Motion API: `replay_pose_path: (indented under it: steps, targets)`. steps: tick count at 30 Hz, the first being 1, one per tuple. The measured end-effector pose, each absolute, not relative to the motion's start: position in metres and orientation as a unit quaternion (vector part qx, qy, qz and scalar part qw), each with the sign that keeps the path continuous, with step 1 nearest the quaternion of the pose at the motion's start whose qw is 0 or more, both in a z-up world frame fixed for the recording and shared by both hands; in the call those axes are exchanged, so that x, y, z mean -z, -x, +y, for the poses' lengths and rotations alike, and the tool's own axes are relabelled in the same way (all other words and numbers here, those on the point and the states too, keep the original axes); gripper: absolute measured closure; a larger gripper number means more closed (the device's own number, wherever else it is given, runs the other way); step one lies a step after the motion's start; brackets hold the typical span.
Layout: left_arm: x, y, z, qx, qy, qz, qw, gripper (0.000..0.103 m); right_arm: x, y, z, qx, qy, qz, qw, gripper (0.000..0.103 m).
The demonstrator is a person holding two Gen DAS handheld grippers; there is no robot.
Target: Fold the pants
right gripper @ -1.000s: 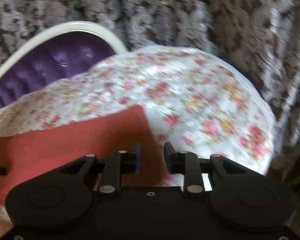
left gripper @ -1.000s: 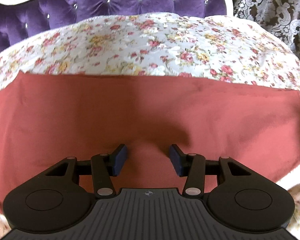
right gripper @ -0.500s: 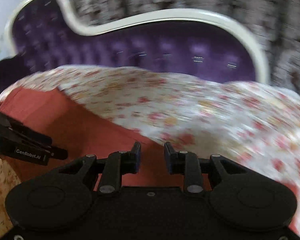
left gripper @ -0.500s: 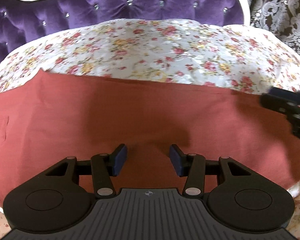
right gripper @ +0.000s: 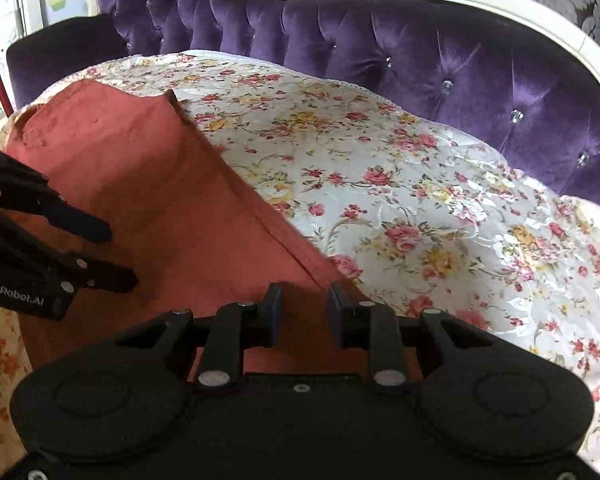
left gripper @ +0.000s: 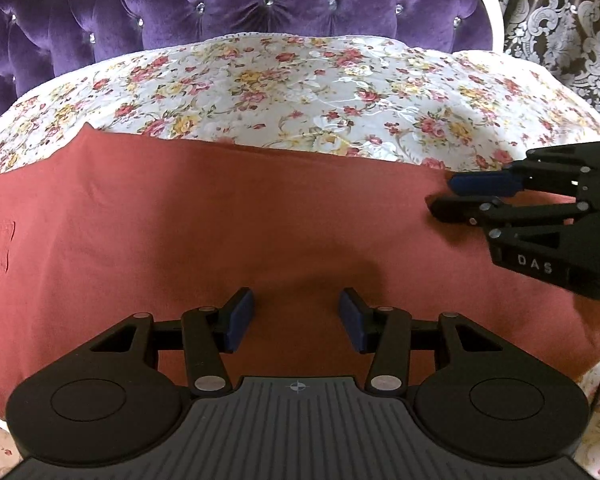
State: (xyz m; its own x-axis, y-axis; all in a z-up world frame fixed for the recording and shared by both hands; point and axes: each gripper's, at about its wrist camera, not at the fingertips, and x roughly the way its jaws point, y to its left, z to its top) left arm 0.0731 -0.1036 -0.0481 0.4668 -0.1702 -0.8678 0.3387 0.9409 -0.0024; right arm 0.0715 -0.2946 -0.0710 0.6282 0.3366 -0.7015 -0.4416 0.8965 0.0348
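A: Obs. 1, hidden/cut off. The pants (left gripper: 228,240), rust-red, lie flat on the floral bedspread (left gripper: 300,88). In the left wrist view their left end runs out of frame and the near edge sits under the gripper body. Part of a pocket seam shows at the far left; the rest is cut off.

B: Waist or hem end?

A: Cannot tell which end is which. In the right wrist view one end corner reaches toward the bedspread's far left corner, slightly rumpled; the other end is hidden below the tool.

B: Tool state?

A: Left gripper (left gripper: 296,316): jaws apart, blue pads clear, only flat cloth seen between them; whether the tips touch the fabric cannot be told. Right gripper (right gripper: 300,312): jaws part-way apart, nothing pinched, poised over the pants' long far edge. It enters the left view from the right, turned on its side, above the same edge.

B: Surroundings?

A: Purple tufted headboard (right gripper: 440,52) with white frame along the bedspread's far edge; patterned curtain (left gripper: 560,12) behind it. A small bit of a hand shows at the right border of the left view, mostly cut off.

B: Counts?

A: Pants 1, grippers 2, bedspread 1, headboard 1
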Motion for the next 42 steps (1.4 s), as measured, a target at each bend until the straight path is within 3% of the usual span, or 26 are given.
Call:
replay_pose_path:
  steps: [7,8,10,12,17,22,24,26,28,30,31,42]
  targets:
    - [0.048,-0.072,-0.104,0.151,-0.085,0.493,0.853,0.056,0.074,-0.079,-0.298,-0.23,0.056,0.373,0.897,0.059]
    - [0.048,-0.072,-0.104,0.151,-0.085,0.493,0.853,0.056,0.073,-0.079,-0.297,-0.232,0.058,0.373,0.896,0.063]
    - [0.048,-0.072,-0.104,0.15,-0.085,0.493,0.853,0.056,0.073,-0.079,-0.296,-0.247,0.057,0.376,0.891,0.092]
    - [0.047,-0.072,-0.104,0.149,-0.083,0.492,0.854,0.056,0.071,-0.076,-0.293,-0.25,0.062,0.376,0.89,0.097]
    - [0.036,-0.073,-0.103,0.154,-0.061,0.487,0.857,0.056,0.061,-0.066,-0.285,-0.208,0.094,0.328,0.917,0.1]
    - [0.034,-0.075,-0.116,0.156,-0.072,0.482,0.859,0.056,0.082,-0.078,-0.281,-0.152,0.129,0.336,0.92,0.099]
    - [0.039,-0.076,-0.12,0.166,-0.073,0.492,0.851,0.056,0.078,-0.078,-0.292,-0.149,0.09,0.336,0.926,0.099]
    - [0.048,-0.078,-0.122,0.164,-0.077,0.505,0.844,0.056,0.069,-0.069,-0.307,-0.135,0.053,0.329,0.933,0.097]
    - [0.049,-0.076,-0.127,0.162,-0.093,0.497,0.848,0.056,0.059,-0.054,-0.328,-0.103,0.015,0.321,0.941,0.085]
    - [0.049,-0.075,-0.128,0.161,-0.097,0.496,0.848,0.055,0.054,-0.036,-0.353,-0.067,-0.021,0.323,0.944,0.053]
    - [0.049,-0.075,-0.127,0.161,-0.097,0.496,0.848,0.055,0.053,-0.023,-0.369,-0.045,-0.045,0.325,0.944,0.048]
    - [0.05,-0.071,-0.13,0.154,-0.106,0.488,0.852,0.055,0.079,0.083,-0.49,0.116,-0.176,0.356,0.91,0.045]
